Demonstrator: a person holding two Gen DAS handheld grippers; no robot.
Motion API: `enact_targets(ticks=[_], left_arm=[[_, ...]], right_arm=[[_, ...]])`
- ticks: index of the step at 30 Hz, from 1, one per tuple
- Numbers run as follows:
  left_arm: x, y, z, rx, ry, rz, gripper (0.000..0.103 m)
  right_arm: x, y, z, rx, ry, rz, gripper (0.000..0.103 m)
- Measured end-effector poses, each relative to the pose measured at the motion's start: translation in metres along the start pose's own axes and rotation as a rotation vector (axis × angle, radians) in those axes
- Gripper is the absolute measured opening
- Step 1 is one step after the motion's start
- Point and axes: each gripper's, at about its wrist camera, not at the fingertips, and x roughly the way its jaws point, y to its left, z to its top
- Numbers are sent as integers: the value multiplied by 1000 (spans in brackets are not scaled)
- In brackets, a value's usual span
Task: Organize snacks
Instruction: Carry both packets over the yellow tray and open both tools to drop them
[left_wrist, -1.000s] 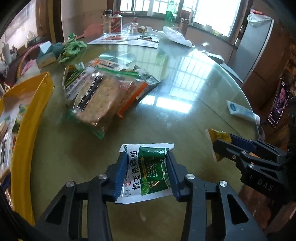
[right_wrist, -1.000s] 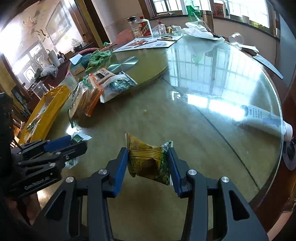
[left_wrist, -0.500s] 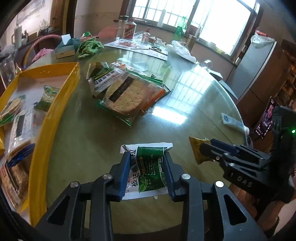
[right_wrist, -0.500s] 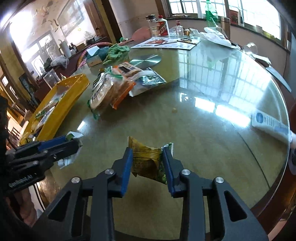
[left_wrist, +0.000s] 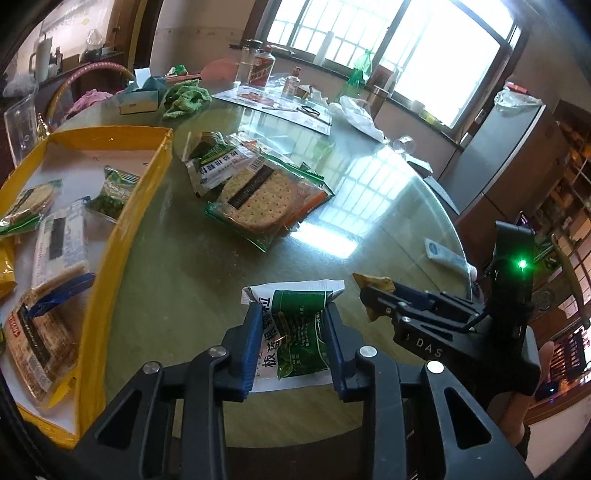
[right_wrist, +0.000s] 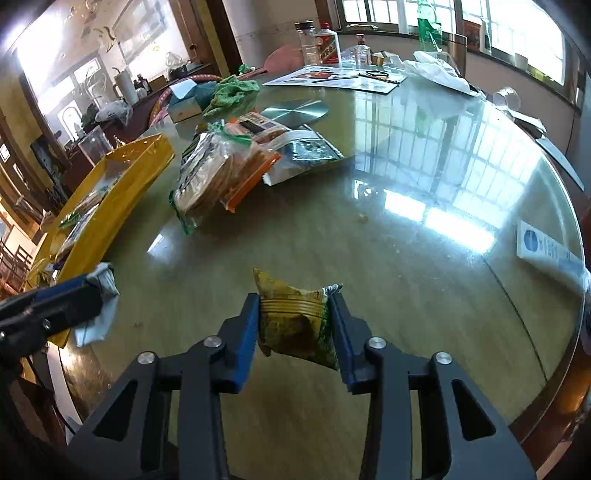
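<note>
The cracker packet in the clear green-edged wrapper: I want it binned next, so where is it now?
In the left wrist view the cracker packet lies on the glass table, atop the loose snack pile just right of the yellow tray, beyond both tools.

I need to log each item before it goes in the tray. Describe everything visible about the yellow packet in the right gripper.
The yellow packet is a small, crinkled foil-like pouch with a brown printed patch, ribbed upper band and green right edge. It is clamped between the right gripper's blue pads, raised above the glass table, top corner tilted left.
</note>
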Motion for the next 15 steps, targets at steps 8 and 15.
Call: enact_targets(ticks=[8, 15], left_arm=[[-25, 23, 6, -58, -39, -20, 31], [-87, 70, 13, -146, -163, -3, 31]], right_arm=[[-25, 28, -2, -28, -63, 90, 34], [-45, 87, -4, -114, -94, 261, 35]])
